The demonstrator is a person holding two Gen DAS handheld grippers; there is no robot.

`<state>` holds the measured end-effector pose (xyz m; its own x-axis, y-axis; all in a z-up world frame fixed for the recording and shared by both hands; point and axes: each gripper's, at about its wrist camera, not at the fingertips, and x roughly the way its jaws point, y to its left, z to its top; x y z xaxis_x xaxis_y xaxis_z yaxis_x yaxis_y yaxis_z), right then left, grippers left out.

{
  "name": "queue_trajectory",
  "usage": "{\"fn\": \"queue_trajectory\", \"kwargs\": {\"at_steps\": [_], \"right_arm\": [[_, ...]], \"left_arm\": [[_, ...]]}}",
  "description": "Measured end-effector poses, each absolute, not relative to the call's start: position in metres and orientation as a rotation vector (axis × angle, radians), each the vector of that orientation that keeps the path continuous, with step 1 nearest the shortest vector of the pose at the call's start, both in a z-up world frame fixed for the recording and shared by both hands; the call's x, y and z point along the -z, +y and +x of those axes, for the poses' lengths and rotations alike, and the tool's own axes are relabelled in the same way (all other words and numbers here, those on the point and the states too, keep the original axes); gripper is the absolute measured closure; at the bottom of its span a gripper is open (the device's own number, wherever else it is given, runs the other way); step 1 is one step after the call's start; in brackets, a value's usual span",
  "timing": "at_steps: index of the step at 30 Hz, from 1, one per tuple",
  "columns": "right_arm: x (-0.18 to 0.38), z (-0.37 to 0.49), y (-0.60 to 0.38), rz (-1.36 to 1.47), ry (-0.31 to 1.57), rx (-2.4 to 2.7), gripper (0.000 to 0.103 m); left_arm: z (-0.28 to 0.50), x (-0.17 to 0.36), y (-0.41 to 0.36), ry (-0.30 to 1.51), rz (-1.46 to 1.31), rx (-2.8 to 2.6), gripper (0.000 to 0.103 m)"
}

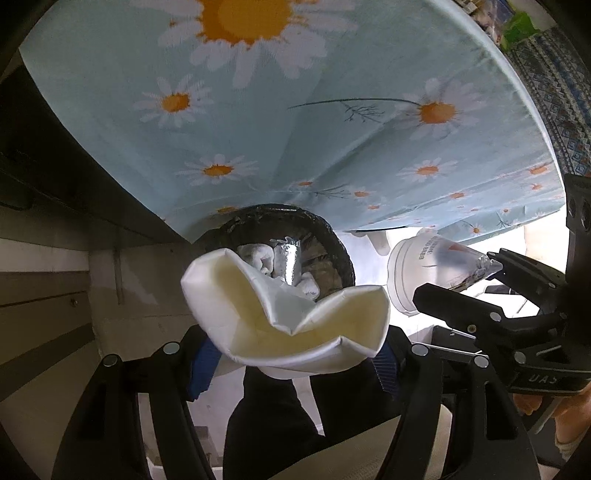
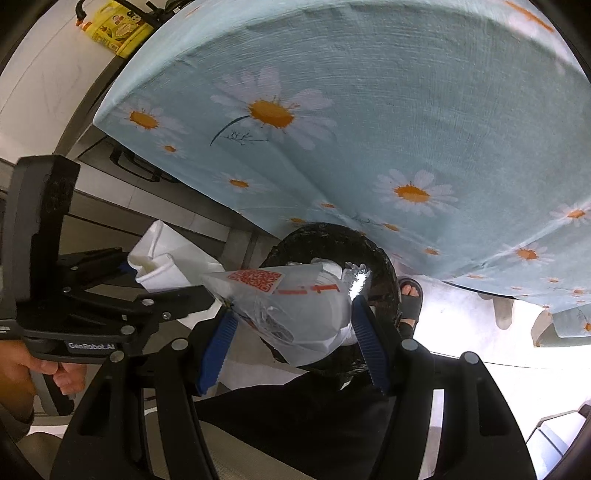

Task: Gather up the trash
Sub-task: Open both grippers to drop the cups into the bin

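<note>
My left gripper [image 1: 293,365] is shut on a crushed white paper cup [image 1: 258,321], its blue pads pressing on both sides. Just beyond the cup stands a round bin with a black liner [image 1: 332,236], holding crumpled foil [image 1: 290,258] and white tissues. My right gripper [image 2: 293,332] is shut on a clear plastic cup with a white lid and red print [image 2: 295,306], held over the same bin [image 2: 325,232]. Each gripper shows in the other's view: the right gripper [image 1: 476,275] with its plastic cup [image 1: 417,266], the left gripper [image 2: 155,273] with the paper cup [image 2: 162,258].
A light-blue tablecloth with daisies [image 2: 369,110] hangs over the table edge right behind the bin. A person's foot in a dark sandal [image 2: 410,295] stands beside the bin. A hand [image 2: 37,369] grips the left tool. A yellow bottle [image 2: 114,29] sits at the far upper left.
</note>
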<state>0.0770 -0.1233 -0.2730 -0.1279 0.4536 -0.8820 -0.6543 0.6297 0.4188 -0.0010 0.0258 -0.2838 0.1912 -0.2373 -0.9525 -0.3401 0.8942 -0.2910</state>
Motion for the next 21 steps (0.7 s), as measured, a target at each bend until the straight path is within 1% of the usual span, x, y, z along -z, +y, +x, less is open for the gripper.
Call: {"fn": "queue_trajectory", "kwargs": {"at_steps": [3,4,6,7,21], "right_arm": [[0.274,0.078,-0.125,-0.182,1.402,-0.957,0.040],[0.275,0.080,-0.125,-0.172,1.412,-0.953,0.038],[0.277,0.083,-0.126,-0.165,1.423,-0.941,0.032],[0.278,0.085,-0.127,-0.164,1.425,-0.934,0.032],[0.272,0.091,-0.129,-0.168,1.418,-0.930,0.032]], "left_arm": [[0.001,0.284,0.023,1.395,-0.505,-0.069,0.034],[0.001,0.285,0.023,1.401,-0.501,-0.075,0.035],[0.002,0.287,0.023,1.408,-0.504,-0.081,0.032],[0.001,0.288,0.025,1.411,-0.508,-0.089,0.029],[0.005,0.287,0.038,1.418,-0.537,-0.114,0.029]]}}
